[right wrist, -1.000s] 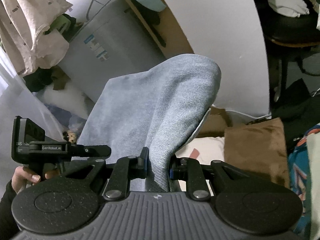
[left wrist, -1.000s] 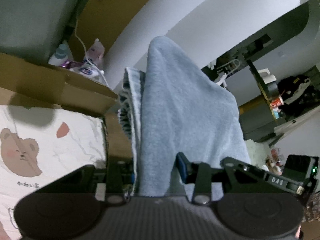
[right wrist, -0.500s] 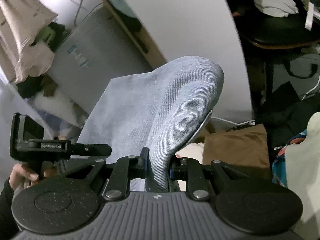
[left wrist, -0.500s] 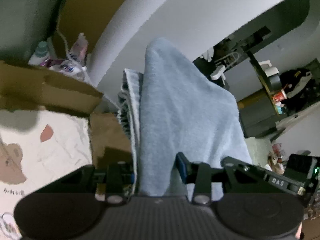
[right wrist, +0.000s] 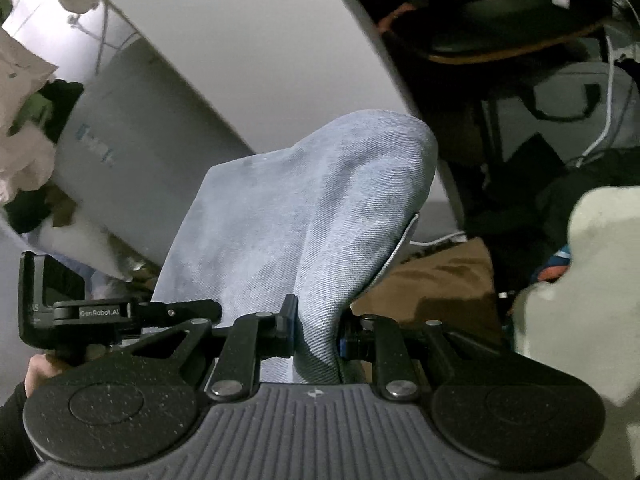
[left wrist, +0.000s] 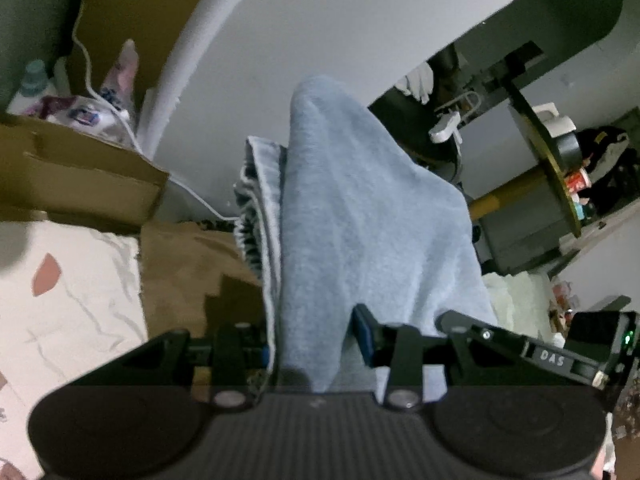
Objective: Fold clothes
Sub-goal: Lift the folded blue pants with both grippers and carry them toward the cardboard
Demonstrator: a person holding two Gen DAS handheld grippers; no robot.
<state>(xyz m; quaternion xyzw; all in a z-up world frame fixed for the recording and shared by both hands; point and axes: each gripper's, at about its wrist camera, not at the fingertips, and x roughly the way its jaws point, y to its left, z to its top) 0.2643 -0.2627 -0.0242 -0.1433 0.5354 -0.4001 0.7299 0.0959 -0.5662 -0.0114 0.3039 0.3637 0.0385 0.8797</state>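
A light blue denim garment [left wrist: 360,220] hangs in the air, held at two places. My left gripper [left wrist: 312,344] is shut on one bunched part of it, and the cloth rises ahead of the fingers with a frayed hem [left wrist: 252,216] showing at the left. My right gripper [right wrist: 316,332] is shut on another part of the same denim garment [right wrist: 304,208], which folds over into a rounded hump. Each gripper's fingertips are hidden by the fabric. The other gripper [right wrist: 80,312] shows at the left of the right wrist view, held by a hand [right wrist: 40,372].
Below lie a white bear-print sheet [left wrist: 68,300] and a brown blanket [left wrist: 188,264]. A cardboard box [left wrist: 80,176] with bottles stands at the left. A pale cloth pile [right wrist: 580,300] is at the right, a dark chair [right wrist: 520,28] beyond, and a white wall [left wrist: 340,20] ahead.
Both grippers have swung with the denim still held: the sheet and box slid left in the left view, and the pale cloth pile came into the right view.
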